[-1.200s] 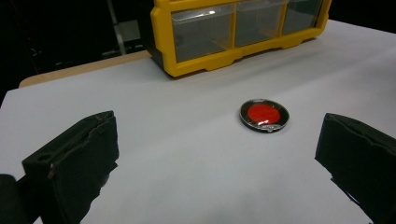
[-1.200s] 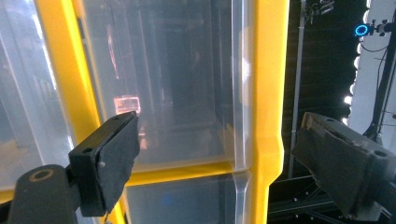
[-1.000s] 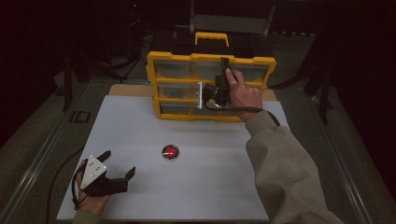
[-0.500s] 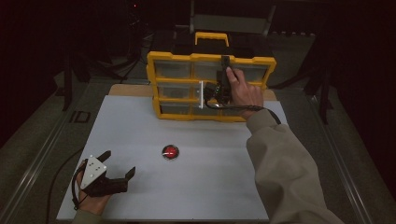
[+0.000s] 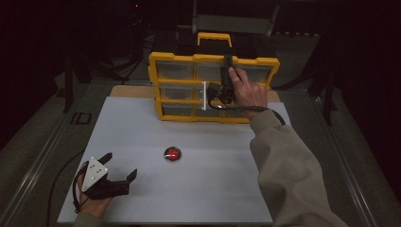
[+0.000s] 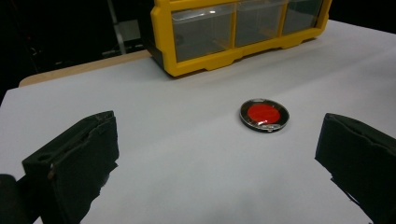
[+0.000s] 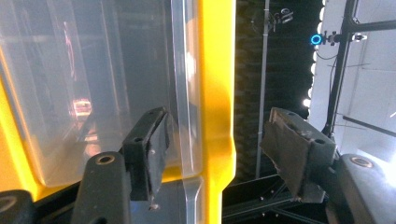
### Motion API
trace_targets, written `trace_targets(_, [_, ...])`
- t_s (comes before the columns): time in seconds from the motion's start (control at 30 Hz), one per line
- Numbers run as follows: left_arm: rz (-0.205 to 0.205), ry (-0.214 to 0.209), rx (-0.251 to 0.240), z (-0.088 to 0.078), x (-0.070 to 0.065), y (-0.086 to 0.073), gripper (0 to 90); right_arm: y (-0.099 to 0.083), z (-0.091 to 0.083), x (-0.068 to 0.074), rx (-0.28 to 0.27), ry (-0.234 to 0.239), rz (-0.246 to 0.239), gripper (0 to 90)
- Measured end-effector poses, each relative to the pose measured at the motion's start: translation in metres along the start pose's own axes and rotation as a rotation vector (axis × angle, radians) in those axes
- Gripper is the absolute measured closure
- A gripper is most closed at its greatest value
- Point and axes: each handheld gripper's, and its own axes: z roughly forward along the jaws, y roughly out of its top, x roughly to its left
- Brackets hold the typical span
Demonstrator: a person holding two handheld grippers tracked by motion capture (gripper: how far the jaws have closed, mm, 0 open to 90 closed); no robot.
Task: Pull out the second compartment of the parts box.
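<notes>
**Right gripper closing on the organizer's edge**

Between the earlier frame and now, only the right gripper's jaws have been closing; both hands kept their places. Nearest, the left gripper (image 5: 118, 176) rests on the white surface (image 5: 198, 189), jaws wide, holding nothing. One red disc (image 6: 264, 115) lies beyond it. Farthest, the right gripper (image 7: 212, 149) straddles the edge of the single yellow organizer (image 5: 213, 87), pads apparently not yet pressing. Squeeze squarely across the yellow rim (image 7: 215, 93) before pulling. Drawers: apparently nine.
</notes>
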Motion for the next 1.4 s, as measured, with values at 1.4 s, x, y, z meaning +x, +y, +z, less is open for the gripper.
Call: trace_targets(1.4, [0.0,0.004,0.003,0.0,0.0,0.0,0.0,-0.005,-0.011,-0.001,-0.019,0.015,-0.004,62.1])
